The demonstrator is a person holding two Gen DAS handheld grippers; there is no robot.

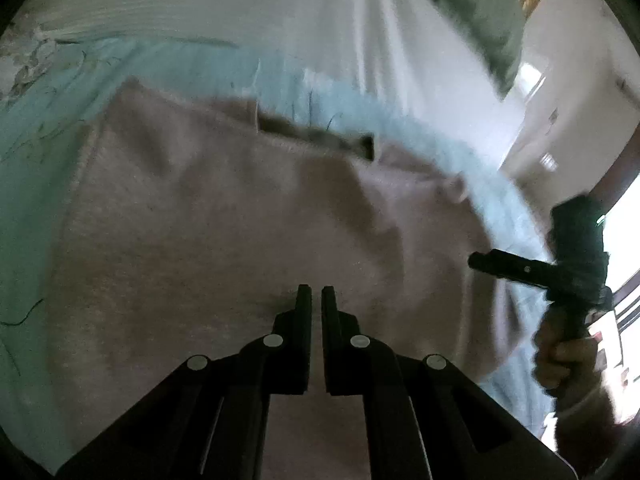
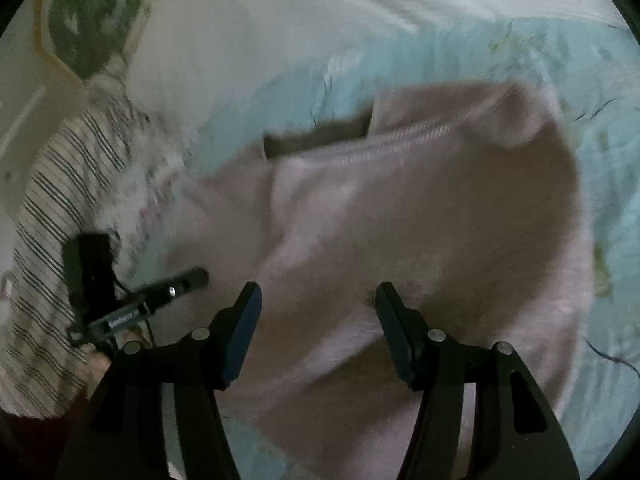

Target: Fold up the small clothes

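The soft pink knit garment (image 2: 420, 208) is lying partly folded on the pale-blue bed sheet (image 2: 460, 52); left gripper (image 1: 316, 294) fingers are clenched empty, right gripper (image 2: 318, 294) fingers are released, folds remaining.

Motion blur smears both views. The pink garment (image 2: 420, 216) runs off the bottom edge in both, its lower hem unseen. The striped cloth (image 2: 60, 208) is cut by the left edge.

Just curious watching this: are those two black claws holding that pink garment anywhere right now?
No. The left gripper is shut with nothing between its fingers, and the right gripper is open above the pink garment.
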